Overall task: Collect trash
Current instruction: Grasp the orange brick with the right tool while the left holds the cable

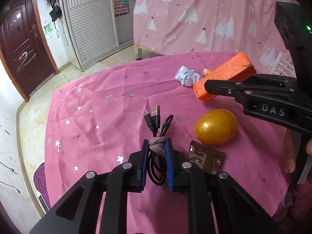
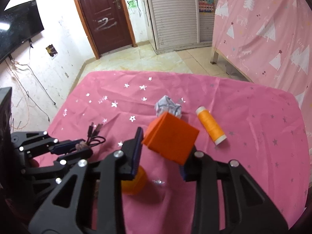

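My right gripper [image 2: 161, 152] is clamped on the orange box [image 2: 171, 140], tilted just above the pink tablecloth [image 2: 253, 156]. My left gripper [image 1: 156, 156] pinches the tied black cable [image 1: 156, 167]. Next I judge: carry the box away; paper ball [image 2: 168, 107] waits.

A golden egg [image 1: 216, 126] and orange thread spool [image 2: 211, 125] lie apart on the pink star-print tablecloth [image 1: 101, 120].

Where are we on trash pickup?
No bin in view, nothing visibly collected. In hand: right gripper clamps the orange box; left gripper pinches the tied black cable. Left: crumpled paper, brown wrapper.
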A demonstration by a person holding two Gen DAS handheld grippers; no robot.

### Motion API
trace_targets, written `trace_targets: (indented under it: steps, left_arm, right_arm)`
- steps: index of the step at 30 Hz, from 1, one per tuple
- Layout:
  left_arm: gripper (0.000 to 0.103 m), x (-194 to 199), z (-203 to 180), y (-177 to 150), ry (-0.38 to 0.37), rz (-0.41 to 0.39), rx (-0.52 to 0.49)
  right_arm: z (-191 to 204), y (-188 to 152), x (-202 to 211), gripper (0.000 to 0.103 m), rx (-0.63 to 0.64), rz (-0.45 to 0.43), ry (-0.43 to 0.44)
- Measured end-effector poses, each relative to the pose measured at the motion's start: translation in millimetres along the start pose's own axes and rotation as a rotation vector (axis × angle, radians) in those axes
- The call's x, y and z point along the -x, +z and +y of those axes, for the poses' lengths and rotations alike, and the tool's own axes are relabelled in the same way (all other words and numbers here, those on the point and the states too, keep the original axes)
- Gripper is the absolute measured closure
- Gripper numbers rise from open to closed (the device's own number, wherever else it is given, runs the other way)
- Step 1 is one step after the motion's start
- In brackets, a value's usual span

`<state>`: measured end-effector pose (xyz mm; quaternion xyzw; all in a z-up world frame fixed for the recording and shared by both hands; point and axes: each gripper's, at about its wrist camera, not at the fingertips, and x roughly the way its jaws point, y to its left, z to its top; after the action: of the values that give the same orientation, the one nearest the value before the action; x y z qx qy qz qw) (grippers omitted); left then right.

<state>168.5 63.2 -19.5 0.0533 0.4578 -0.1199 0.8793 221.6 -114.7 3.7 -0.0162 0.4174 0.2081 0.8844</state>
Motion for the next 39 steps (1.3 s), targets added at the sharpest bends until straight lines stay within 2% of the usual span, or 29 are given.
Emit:
trace_targets:
  steps: [11, 25, 37, 39]
  left_arm:
    - [0.092, 19.9, -28.6, 24.0, 0.011, -0.043, -0.036]
    - [0.092, 19.9, -120.9, 57.1, -0.031, -0.069, -0.138]
    - [0.092, 13.0, -188.6, 76.2, -0.053, -0.069, -0.201]
    - [0.092, 12.2, -193.8, 76.9, -0.047, -0.067, -0.206]
  right_arm:
    - [-37.4, -11.8, 36.6, 0.073, -0.047, -0.066, -0.052]
    - [-124.0, -44.0, 81.1, 0.073, -0.169, -0.136, -0.159]
    - [-169.0, -68.0, 104.7, 0.073, -0.225, -0.168, -0.147]
    - [-171.0, -69.3, 106.2, 0.073, -0.234, -0.167, -0.117]
